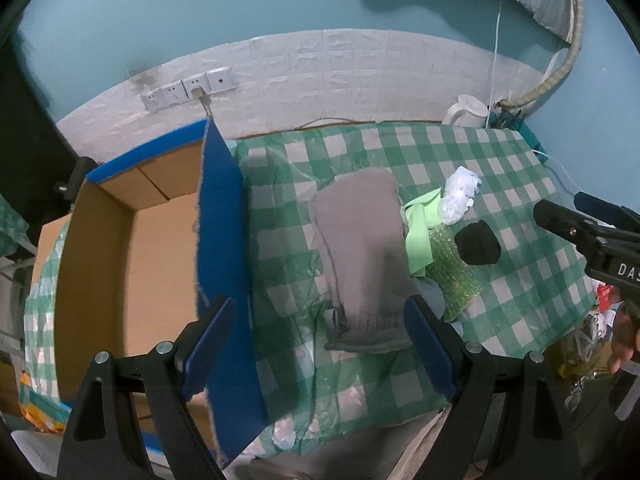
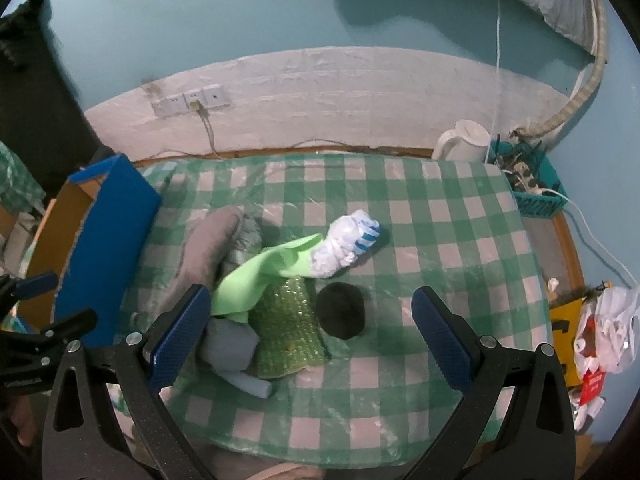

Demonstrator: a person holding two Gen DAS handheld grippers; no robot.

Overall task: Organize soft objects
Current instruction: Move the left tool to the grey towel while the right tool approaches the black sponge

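Left hand-held gripper (image 1: 320,344) spread wide, blue pads either side of the near end of a grey sock (image 1: 360,256), holding nothing; whether the pads touch the fabric, cannot tell. Sock lying lengthwise on the green-checked worktop (image 1: 460,152), just right of an open cardboard box (image 1: 132,240) with blue edging. Right hand-held gripper (image 2: 310,336) likewise wide open and empty, poised over the pile of soft things. In that pile: a light green cloth (image 2: 264,276) draped across the middle, a green bubble-wrap piece (image 2: 288,332) beneath it, a white bundle with blue stripes (image 2: 348,248) at the far right touching the cloth, a black round pad (image 2: 342,311) just right of the bubble wrap, and a pale grey-blue piece (image 2: 232,348) at the near left, by the gripper's left pad. White kettle (image 2: 464,142) and teal basket (image 2: 532,184) at the far right corner, against the wall. White plastic bag (image 2: 612,320) off the right edge.
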